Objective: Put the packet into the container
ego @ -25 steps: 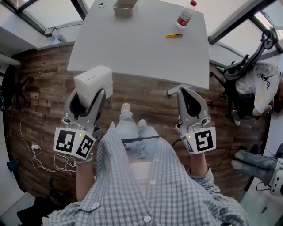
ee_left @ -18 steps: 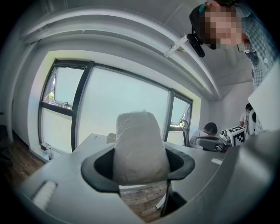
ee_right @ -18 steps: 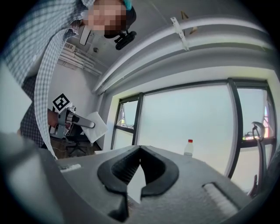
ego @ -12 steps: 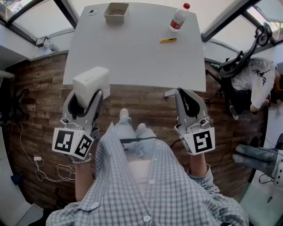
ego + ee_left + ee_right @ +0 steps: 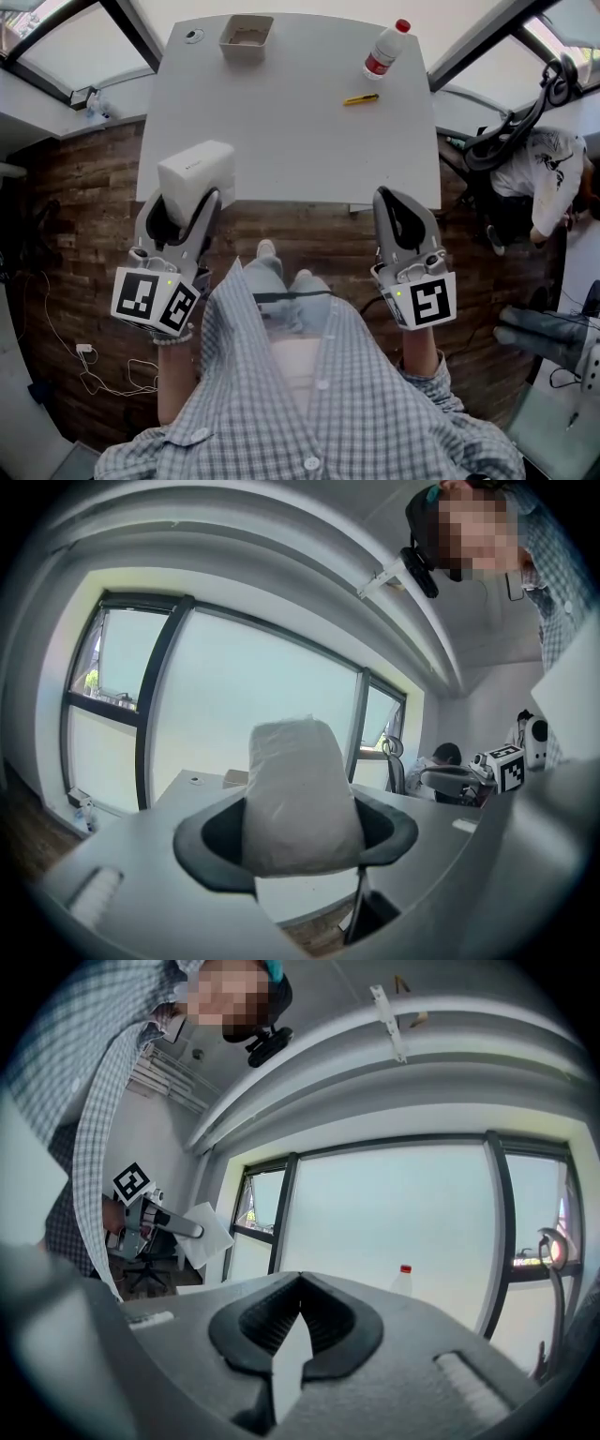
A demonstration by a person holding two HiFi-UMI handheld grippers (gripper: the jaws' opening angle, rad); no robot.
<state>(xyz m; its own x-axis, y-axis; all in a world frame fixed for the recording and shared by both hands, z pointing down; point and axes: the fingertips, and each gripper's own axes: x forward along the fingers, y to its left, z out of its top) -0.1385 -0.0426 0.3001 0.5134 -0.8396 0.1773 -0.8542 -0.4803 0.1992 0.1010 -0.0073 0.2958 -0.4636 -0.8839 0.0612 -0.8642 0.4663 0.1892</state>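
Head view has the left gripper (image 5: 184, 208) clamped on the white packet (image 5: 197, 169) at the table's (image 5: 300, 131) near edge, while the right gripper (image 5: 401, 202) hangs pressed together, empty. It looks like the carry step: next, a long reach forward to the container (image 5: 246, 37) at the far edge.

In my head view, the lower end of the packet (image 5: 196, 171) was hidden between the jaws of the left gripper (image 5: 183, 204). The container (image 5: 246, 53) sat near the top edge, and what lay inside it was too small to tell. The print on the bottle (image 5: 382, 52) could not be read. A small yellow thing (image 5: 360, 98) near it was too small to name. A seated person (image 5: 548, 178) was cut off by the right edge. In the right gripper view, only the bottle's cap and shoulders showed above the right gripper (image 5: 298, 1297).
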